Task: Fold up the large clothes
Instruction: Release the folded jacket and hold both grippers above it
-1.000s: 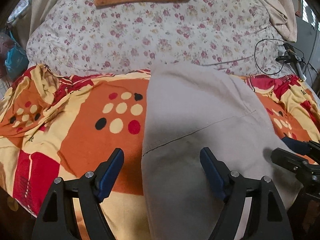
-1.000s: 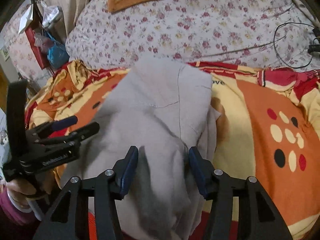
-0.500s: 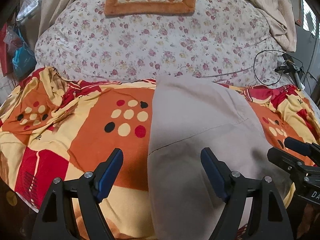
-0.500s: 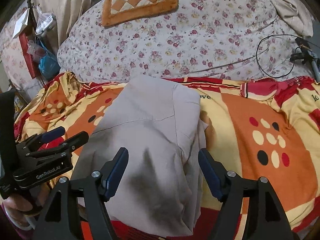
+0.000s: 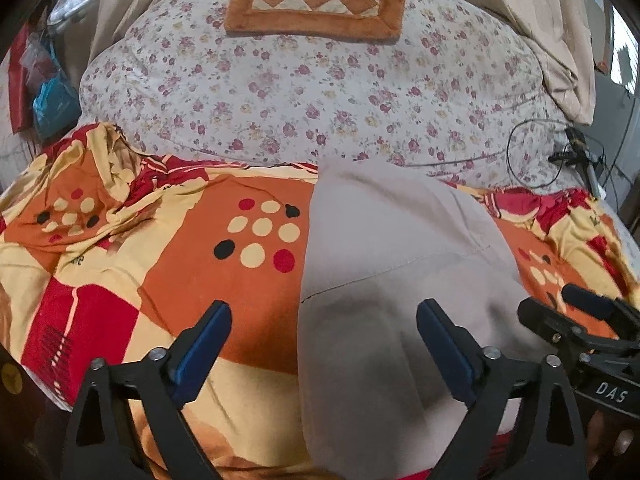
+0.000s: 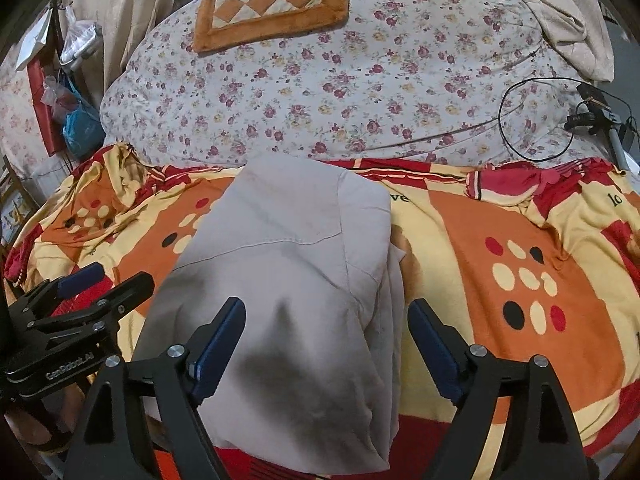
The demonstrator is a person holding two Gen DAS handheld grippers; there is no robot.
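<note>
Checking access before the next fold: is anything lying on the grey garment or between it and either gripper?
Nothing visible. The folded grey garment lies bare on the orange blanket. The left gripper and right gripper hover directly over its near end, jaws opening, gripping nothing.

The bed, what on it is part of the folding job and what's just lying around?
Job:
- folded grey garment
- left tool, opening, nothing between
- right tool, opening, nothing between

Lying about:
- patterned blanket
- floral quilt
- checkered cushion
- black cable
</note>
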